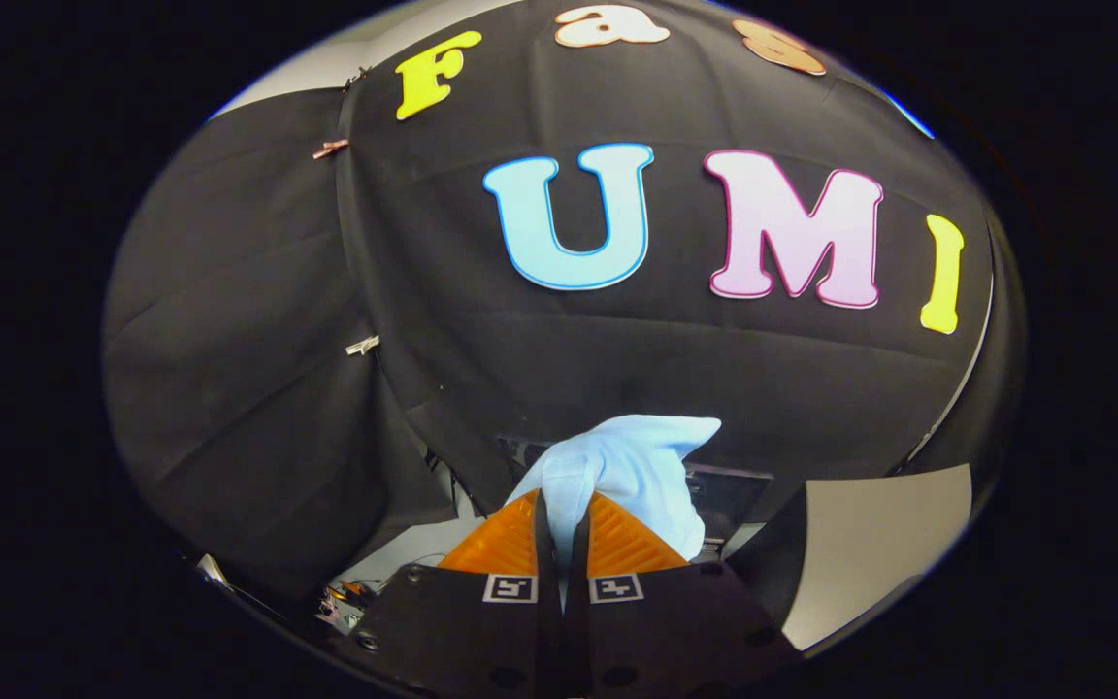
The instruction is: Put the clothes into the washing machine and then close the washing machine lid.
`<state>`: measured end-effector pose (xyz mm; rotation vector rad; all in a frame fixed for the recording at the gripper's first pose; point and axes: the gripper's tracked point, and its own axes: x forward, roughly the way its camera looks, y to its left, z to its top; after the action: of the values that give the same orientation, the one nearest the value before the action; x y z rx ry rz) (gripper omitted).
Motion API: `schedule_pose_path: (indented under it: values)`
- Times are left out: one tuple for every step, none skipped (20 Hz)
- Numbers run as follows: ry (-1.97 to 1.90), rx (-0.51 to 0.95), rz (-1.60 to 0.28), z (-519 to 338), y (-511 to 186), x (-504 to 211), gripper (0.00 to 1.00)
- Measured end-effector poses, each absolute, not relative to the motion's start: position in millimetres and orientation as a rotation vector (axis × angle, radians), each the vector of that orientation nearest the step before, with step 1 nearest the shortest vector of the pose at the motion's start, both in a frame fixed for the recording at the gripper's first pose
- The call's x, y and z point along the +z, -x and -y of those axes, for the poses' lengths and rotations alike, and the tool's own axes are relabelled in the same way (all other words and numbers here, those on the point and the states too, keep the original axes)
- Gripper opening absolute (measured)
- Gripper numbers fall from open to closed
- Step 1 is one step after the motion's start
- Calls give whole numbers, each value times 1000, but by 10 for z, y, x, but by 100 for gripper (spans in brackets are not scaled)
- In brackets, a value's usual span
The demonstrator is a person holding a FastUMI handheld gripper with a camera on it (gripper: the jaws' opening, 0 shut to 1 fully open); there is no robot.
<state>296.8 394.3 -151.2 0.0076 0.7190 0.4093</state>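
Observation:
A pale blue piece of clothing (639,471) is pinched between my two orange ribbed fingers (506,544), and my gripper (561,505) is shut on it. The cloth bunches up above and to the right of the fingertips and hangs lifted in front of the black booth wall. Just beyond and below the cloth a dark opening with a grey rim (729,500) shows; I cannot tell whether it belongs to the washing machine. A grey flat panel (874,544) rises to the right of the fingers, perhaps the machine's raised lid.
The black cloth wall (258,388) closes the space ahead and to the left, held by small clips (362,346). Low to the left of the fingers lie some cables and small parts (341,597) on a pale surface.

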Motion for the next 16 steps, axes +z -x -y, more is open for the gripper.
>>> schedule_pose_path:
  values:
    - [-7,410,-737,-3997,-2973,-1641,5]
    - [-5,408,-755,-4047,-2970,-1763,5]
    - [-4,406,-773,-4072,-2967,-1876,5]
    - [-2,400,-789,-4069,-2974,-1988,5]
    - [-4,393,-805,-4082,-2997,-2114,5]
    - [-14,384,-824,-4088,-3012,-2262,5]
    - [-22,374,-839,-4078,-3015,-2368,5]
    - [-30,362,-856,-4075,-3005,-2460,5]
    - [-28,353,-870,-4067,-2998,-2562,5]
    - [-22,345,-887,-4053,-3007,-2659,5]
    - [-20,337,-898,-4042,-3003,-2720,5]
    - [-23,335,-908,-4037,-2997,-2745,8]
    - [-38,338,-909,-4038,-2982,-2739,12]
    - [-63,350,-900,-4074,-2993,-2725,33]
    - [-68,347,-885,-4061,-3016,-2646,55]
    - [-58,340,-867,-4021,-3008,-2570,77]
